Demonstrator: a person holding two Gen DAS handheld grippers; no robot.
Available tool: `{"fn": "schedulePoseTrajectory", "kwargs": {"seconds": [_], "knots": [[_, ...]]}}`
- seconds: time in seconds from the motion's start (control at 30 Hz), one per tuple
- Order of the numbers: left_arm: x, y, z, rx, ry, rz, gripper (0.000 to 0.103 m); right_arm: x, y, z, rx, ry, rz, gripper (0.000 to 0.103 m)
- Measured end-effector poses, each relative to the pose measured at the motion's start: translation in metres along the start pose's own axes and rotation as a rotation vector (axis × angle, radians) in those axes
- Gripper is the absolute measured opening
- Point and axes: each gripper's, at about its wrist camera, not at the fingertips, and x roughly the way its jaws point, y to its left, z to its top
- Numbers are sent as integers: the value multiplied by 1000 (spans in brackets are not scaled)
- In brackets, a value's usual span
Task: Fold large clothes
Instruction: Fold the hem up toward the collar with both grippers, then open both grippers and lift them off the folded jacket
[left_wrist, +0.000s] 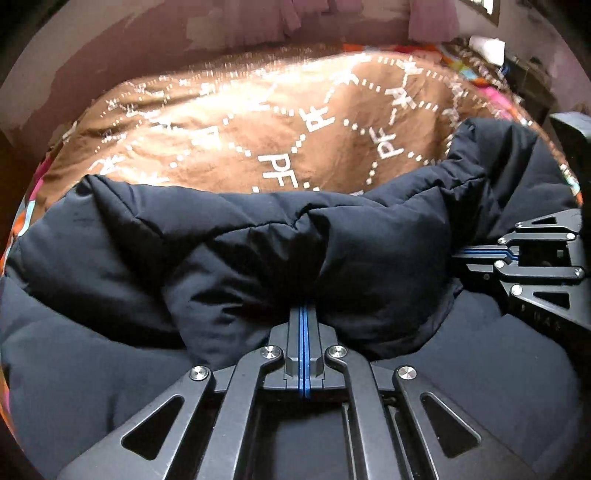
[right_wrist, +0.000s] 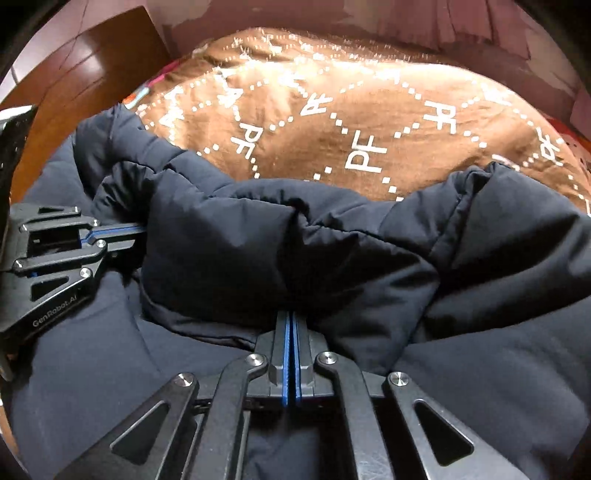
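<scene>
A dark navy padded jacket (left_wrist: 229, 251) lies on a brown blanket, its near part doubled over on itself. My left gripper (left_wrist: 303, 308) is shut on a fold of the jacket, its tips buried in the cloth. My right gripper (right_wrist: 290, 314) is shut on the same raised fold of the jacket (right_wrist: 295, 251), further right. Each gripper shows in the other's view: the right gripper (left_wrist: 461, 253) at the right edge, the left gripper (right_wrist: 142, 229) at the left edge, both pinching the fold.
The brown blanket (left_wrist: 258, 122) with white dotted lines and "PF" letters covers the bed beyond the jacket (right_wrist: 351, 110). A pink wall (left_wrist: 147, 44) stands behind. A wooden board (right_wrist: 92, 66) is at the left. Colourful bedding (left_wrist: 476, 74) edges the blanket.
</scene>
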Motion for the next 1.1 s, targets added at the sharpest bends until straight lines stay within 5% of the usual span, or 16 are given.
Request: {"fn": "schedulePoseTrajectory", "kwargs": {"seconds": [0.13,0.3,0.47,0.57,0.6,0.77,0.97,1.1], "knots": [[-18,9,-10,-62,-44,-67,1,-26,-1,-11,32,-59,-8,5],[-14,-8,-8,-47,40,25,1,-25,-1,-13,43,-42,-25,5],[-39,-16,-17,-67,-34,52,2,-60,7,-24,32,-160,-13,52],[-63,-18,-28,-107,-101,41,5,-87,17,-35,17,-233,-47,56],[-73,-17,-33,-129,-120,40,8,-93,19,-38,18,-243,-53,57],[-128,-17,-50,-235,-239,48,56,-142,41,-60,7,-337,-112,77],[-192,-25,-71,-334,-339,43,82,-190,68,-85,15,-420,-142,100],[-228,-36,-89,-352,-417,67,97,-225,86,-104,-9,-486,-160,103]]}}
